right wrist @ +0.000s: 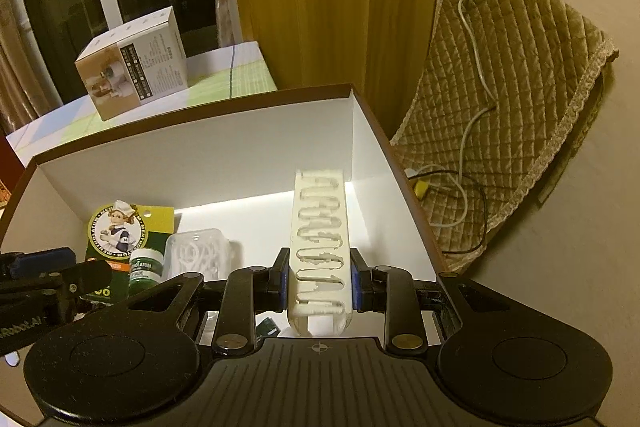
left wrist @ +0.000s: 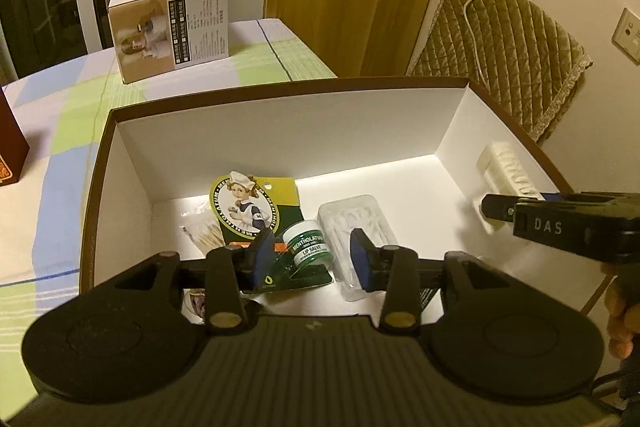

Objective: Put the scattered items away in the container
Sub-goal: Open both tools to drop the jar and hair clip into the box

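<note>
Our right gripper (right wrist: 320, 281) pinches the white ribbed holder (right wrist: 322, 243) above the container's (left wrist: 280, 131) right end — long axis pointing at the far wall. We just lower; our left gripper (left wrist: 312, 255) hangs spread, empty.

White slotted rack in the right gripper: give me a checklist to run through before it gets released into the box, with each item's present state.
1. Grip: the right gripper has both fingers against the white slotted rack. Ok.
2. Position: rack sits above the open box, inside its walls. Ok.
3. Landing spot: bare white floor at the right end, past the clear plastic case. Ok.
4. Height above the floor: cannot tell.
5. Left gripper open, holding nothing, over the lip salve card, apart from the rack. Ok.
6. Right wall clearance: rack looks close to it. Cannot tell.
</note>
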{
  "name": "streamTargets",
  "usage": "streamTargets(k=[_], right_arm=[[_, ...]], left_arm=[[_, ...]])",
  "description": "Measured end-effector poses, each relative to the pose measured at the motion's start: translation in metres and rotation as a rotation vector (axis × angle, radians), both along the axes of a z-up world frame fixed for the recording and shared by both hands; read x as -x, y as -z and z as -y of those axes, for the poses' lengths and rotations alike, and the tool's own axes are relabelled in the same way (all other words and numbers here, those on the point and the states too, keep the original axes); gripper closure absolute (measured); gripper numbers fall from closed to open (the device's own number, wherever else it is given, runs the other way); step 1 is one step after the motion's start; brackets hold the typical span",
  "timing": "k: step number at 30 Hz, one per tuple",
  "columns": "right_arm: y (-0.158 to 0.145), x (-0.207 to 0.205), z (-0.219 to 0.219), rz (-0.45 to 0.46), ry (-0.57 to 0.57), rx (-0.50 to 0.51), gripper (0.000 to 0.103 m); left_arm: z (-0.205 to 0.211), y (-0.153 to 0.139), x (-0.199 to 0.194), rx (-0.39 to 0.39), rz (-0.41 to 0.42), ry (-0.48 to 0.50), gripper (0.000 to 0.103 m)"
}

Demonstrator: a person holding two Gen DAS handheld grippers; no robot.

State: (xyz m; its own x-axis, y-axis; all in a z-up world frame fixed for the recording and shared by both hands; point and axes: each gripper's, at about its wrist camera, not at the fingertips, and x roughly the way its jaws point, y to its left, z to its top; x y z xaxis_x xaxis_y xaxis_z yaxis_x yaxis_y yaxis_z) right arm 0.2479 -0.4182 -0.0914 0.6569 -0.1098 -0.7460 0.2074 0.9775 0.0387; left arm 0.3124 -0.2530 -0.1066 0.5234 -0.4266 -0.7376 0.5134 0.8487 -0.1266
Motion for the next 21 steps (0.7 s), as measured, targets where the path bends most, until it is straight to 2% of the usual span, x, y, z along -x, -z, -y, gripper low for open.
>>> streamTargets(k=[2, 3, 4, 6, 8, 12, 21], right_arm=[[0.000, 0.000, -0.003, 0.002, -0.016, 0.029, 0.072], [0.000, 0.000, -0.004, 0.005, -0.021, 0.042, 0.054], [-0.001, 0.001, -0.005, 0.019, -0.023, 0.054, 0.024], [-0.006, 0.006, -0.007, 0.071, -0.054, 0.034, 0.023], [-0.010, 0.008, -0.009, 0.084, -0.068, 0.032, 0.023], [-0.012, 0.013, -0.005, 0.067, -0.072, 0.009, 0.023], [-0.023, 0.035, -0.007, 0.067, -0.074, -0.048, 0.022]], left_arm=[[0.000, -0.001, 0.001, 0.000, 0.002, -0.002, 0.061], [0.000, -0.002, 0.001, -0.001, 0.003, -0.003, 0.058], [0.000, -0.002, 0.001, -0.003, 0.004, -0.003, 0.057], [-0.001, -0.003, 0.001, -0.011, 0.007, -0.005, 0.054], [-0.001, -0.004, 0.001, -0.022, 0.011, -0.006, 0.052], [-0.005, -0.007, 0.002, -0.038, 0.010, -0.009, 0.039], [-0.010, -0.020, 0.021, -0.068, 0.035, 0.010, 0.028]])
